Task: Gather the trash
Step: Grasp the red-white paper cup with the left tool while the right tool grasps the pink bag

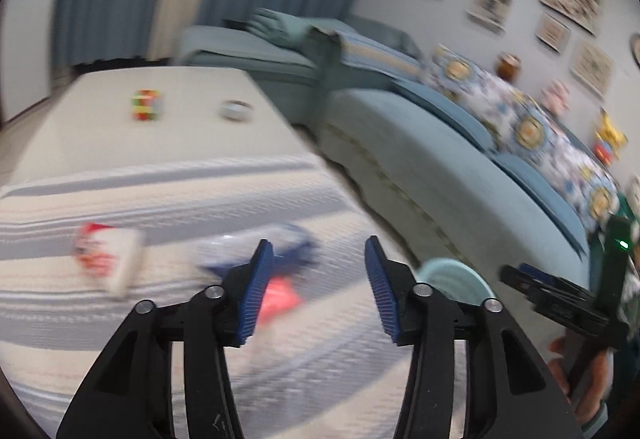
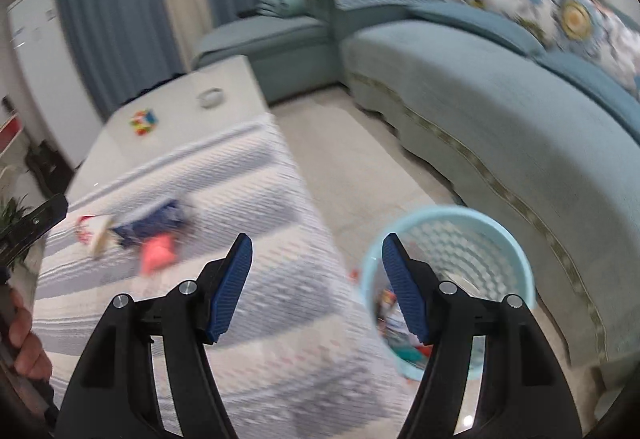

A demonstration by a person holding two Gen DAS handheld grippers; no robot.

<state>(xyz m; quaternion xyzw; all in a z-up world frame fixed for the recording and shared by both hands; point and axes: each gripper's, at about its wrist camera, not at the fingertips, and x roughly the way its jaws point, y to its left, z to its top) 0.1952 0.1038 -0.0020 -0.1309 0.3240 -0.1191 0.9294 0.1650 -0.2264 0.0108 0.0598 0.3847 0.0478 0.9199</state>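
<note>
Both views are blurred. On the striped tablecloth [image 1: 160, 319] lie a red-and-white wrapper [image 1: 106, 259], a blue-and-clear bag [image 1: 260, 247] and a pink-red piece [image 1: 280, 299]. They also show in the right wrist view: wrapper [image 2: 94, 233], blue bag [image 2: 156, 221], pink piece [image 2: 158, 253]. My left gripper [image 1: 318, 291] is open and empty above the cloth, just right of the pink piece. My right gripper [image 2: 316, 287] is open and empty over the table's right edge. A light-blue mesh trash basket [image 2: 472, 239] stands on the floor and holds some trash; its rim shows in the left wrist view [image 1: 452, 275].
A Rubik's cube [image 1: 147, 105] and a small white object [image 1: 236, 110] sit on the far bare tabletop. A teal sofa [image 2: 480, 87] with patterned cushions runs along the right. Blue curtains hang behind. The right gripper's body shows in the left wrist view [image 1: 568, 295].
</note>
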